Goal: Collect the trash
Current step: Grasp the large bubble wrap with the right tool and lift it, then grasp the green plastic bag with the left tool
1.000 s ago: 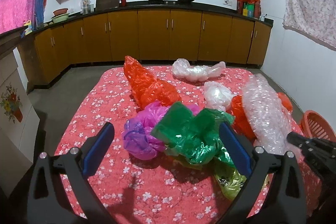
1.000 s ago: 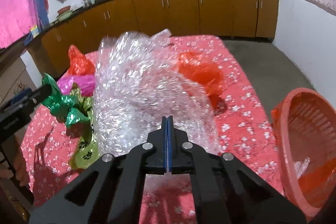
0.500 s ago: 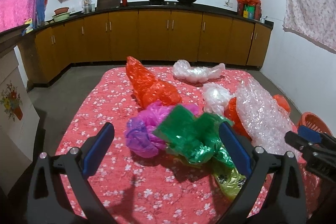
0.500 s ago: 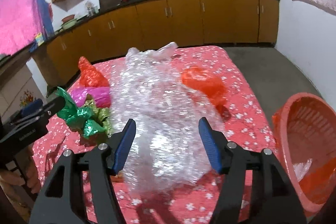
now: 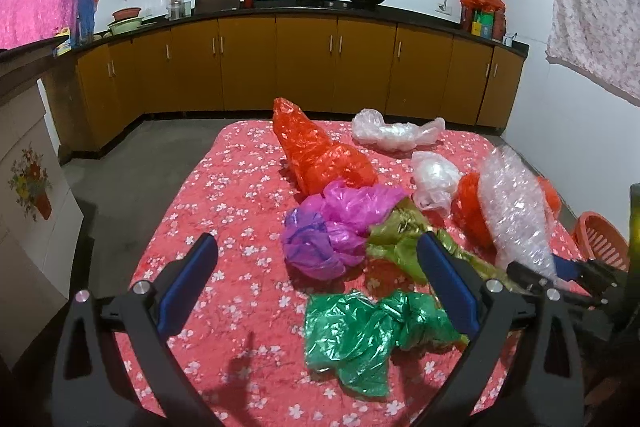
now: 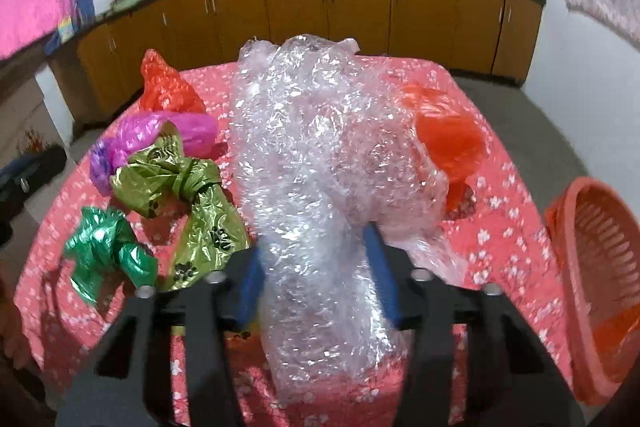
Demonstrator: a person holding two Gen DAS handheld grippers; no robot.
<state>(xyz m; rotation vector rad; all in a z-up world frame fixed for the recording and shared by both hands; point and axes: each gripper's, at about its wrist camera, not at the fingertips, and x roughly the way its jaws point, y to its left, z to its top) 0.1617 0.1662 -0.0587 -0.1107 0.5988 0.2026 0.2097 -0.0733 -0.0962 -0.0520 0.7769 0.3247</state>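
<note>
Right hand-held gripper (image 6: 316, 271) straddles the near end of the bubble wrap (image 6: 320, 163); its jaws have just been closing, both pads against the wrap, so I read it as grasping the wrap, though motion blur leaves how firm the grip is unclear. The wrap rises up and away from the jaws, held by its low end, likely so it can be swung over to the basket (image 6: 592, 267) just right of that gripper and off the bench (image 6: 500, 187) edge.

Left hand-held gripper (image 5: 316, 287) is released, jaws wide and empty. The green bag (image 5: 360, 335) lies between and just ahead of its fingers, untouched, probably next. Purple bag (image 5: 332, 227) and olive bag (image 5: 400, 239) sit further ahead, red bag (image 5: 320, 155) well beyond.
</note>
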